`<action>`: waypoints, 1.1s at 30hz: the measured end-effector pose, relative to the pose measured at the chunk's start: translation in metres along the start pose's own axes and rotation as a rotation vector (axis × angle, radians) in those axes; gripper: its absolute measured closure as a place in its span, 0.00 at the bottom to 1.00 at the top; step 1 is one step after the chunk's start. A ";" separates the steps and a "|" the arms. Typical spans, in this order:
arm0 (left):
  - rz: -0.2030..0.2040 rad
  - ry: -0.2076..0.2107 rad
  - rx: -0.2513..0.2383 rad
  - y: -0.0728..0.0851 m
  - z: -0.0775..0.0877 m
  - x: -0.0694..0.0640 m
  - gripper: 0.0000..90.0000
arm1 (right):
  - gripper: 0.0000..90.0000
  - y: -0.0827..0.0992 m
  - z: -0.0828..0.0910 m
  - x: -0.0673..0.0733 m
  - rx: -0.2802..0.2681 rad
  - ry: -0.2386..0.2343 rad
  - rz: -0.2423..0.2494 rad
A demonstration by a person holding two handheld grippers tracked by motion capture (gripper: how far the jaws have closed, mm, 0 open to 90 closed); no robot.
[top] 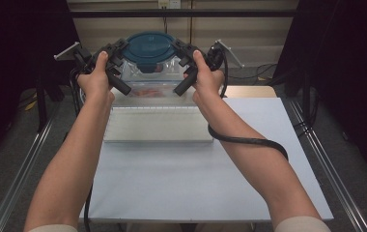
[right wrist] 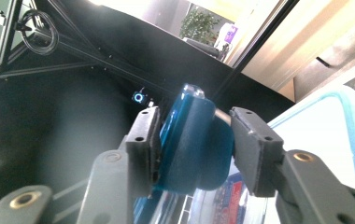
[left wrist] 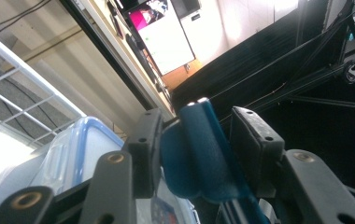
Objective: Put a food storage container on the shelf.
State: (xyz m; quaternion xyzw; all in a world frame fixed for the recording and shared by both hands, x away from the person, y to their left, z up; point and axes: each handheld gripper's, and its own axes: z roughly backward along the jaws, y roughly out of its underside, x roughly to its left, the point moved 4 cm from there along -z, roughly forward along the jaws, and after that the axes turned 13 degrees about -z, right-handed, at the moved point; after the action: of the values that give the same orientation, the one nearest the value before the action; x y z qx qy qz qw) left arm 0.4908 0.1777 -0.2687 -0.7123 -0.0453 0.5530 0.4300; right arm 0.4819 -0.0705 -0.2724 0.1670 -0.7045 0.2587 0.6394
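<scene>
Two grippers hold up one blue lid over one clear box.

There are two hands, two grippers, one lid and one box. The left gripper (top: 115, 52) has the lid's left edge between its jaws, and the right gripper (top: 183, 52) has the right edge. In both gripper views one pad touches the lid and the other pad stands a little off it, so the jaws are partly apart around its side tabs. The lid (top: 148, 48) is dark blue-green, rounded, shiny plastic, with thick tabs at its sides. It sits up in the air at the far end of the table (top: 181, 183), just above the clear box (top: 148, 79). The box has a light blue rim, and something red lies inside it.
</scene>
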 end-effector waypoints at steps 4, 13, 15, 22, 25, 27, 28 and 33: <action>-0.022 0.000 -0.010 0.001 0.004 -0.002 0.54 | 0.56 -0.001 0.000 0.000 -0.002 -0.011 0.023; -0.082 0.028 -0.044 0.013 0.028 -0.005 0.36 | 0.44 0.010 0.024 0.001 0.005 -0.075 0.097; -0.095 0.041 -0.043 0.018 0.034 -0.006 0.34 | 0.40 0.011 0.033 0.002 -0.006 -0.089 0.115; -0.146 0.069 -0.045 0.031 0.052 -0.013 0.29 | 0.34 0.018 0.062 -0.003 0.010 -0.120 0.118; -0.154 0.084 -0.044 0.039 0.058 -0.015 0.27 | 0.33 0.021 0.071 -0.006 0.017 -0.141 0.130; -0.160 0.091 -0.043 0.043 0.061 -0.015 0.25 | 0.32 0.023 0.077 -0.008 0.021 -0.143 0.141; -0.163 0.099 -0.042 0.046 0.062 -0.015 0.25 | 0.32 0.024 0.079 -0.009 0.027 -0.143 0.142; -0.170 0.115 -0.031 0.061 0.067 -0.017 0.22 | 0.31 0.027 0.092 -0.014 0.030 -0.163 0.151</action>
State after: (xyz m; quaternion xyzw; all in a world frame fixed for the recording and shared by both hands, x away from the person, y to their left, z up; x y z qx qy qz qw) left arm 0.4038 0.1688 -0.2977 -0.7428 -0.0894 0.4721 0.4662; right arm 0.3939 -0.1032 -0.2947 0.1434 -0.7609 0.3022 0.5559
